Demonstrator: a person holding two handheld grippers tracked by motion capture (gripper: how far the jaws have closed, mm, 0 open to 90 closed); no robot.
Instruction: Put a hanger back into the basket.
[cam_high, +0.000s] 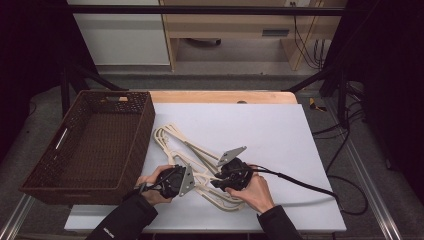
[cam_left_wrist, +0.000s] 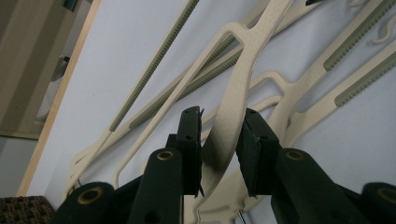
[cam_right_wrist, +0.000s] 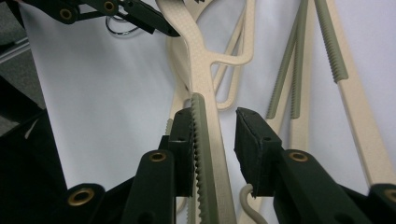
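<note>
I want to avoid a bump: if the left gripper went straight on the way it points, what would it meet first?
The left gripper already has a beige hanger between its jaws. Straight ahead, it would probably slide along it into the other hangers crossing behind; depth is unclear.

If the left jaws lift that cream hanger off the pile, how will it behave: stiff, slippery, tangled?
Probably stiff: the hanger between the left gripper jaws is a thin, flat moulded strip that holds its curve. Likely light for its size, given the open frame. It may snag, since it lies crossed with the other hangers, and could drag them along.

Wicker basket (cam_high: 55, 150), white mat (cam_high: 280, 130), wooden table (cam_high: 220, 97).
</note>
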